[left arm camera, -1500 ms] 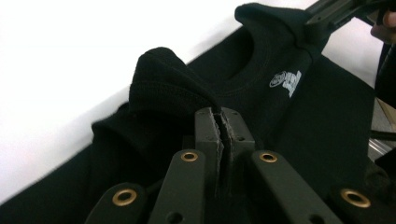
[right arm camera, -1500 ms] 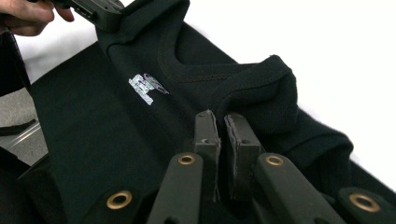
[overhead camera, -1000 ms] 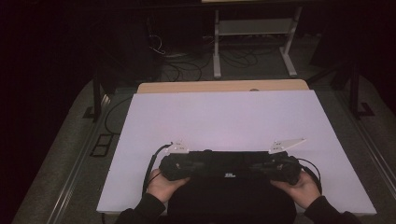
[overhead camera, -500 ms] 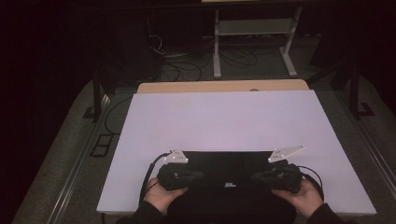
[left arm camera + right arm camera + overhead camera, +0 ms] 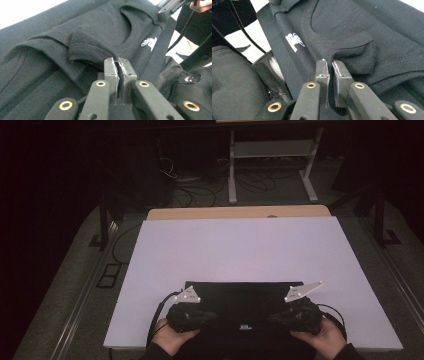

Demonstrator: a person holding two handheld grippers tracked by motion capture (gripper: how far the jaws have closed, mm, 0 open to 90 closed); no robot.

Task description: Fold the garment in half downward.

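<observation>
A black shirt point(image 5: 244, 296) lies spread on the white tabletop point(image 5: 240, 245), near its front edge. Its round neckline point(image 5: 130, 27) and a small white logo point(image 5: 149, 43) face up. My left gripper point(image 5: 212, 316) is at the shirt's near left part, jaws shut on a fold of the black cloth point(image 5: 90, 50). My right gripper point(image 5: 274, 317) is at the near right part, shut the same way on a cloth fold point(image 5: 357, 57) beside the neckline point(image 5: 312, 22). A hand holds each gripper from below. The shirt's nearest part hangs over the table edge towards the person.
A wooden table edge point(image 5: 235, 212) shows behind the white top. Beyond it stand a metal frame point(image 5: 272, 150) and loose cables point(image 5: 200, 190) on the dark floor. Bare white surface lies ahead of the shirt and on both sides.
Both hands have drawn back towards the near table edge with the cloth in the jaws. The shirt, bunched before, now lies as a flat dark rectangle ahead of the grippers.
</observation>
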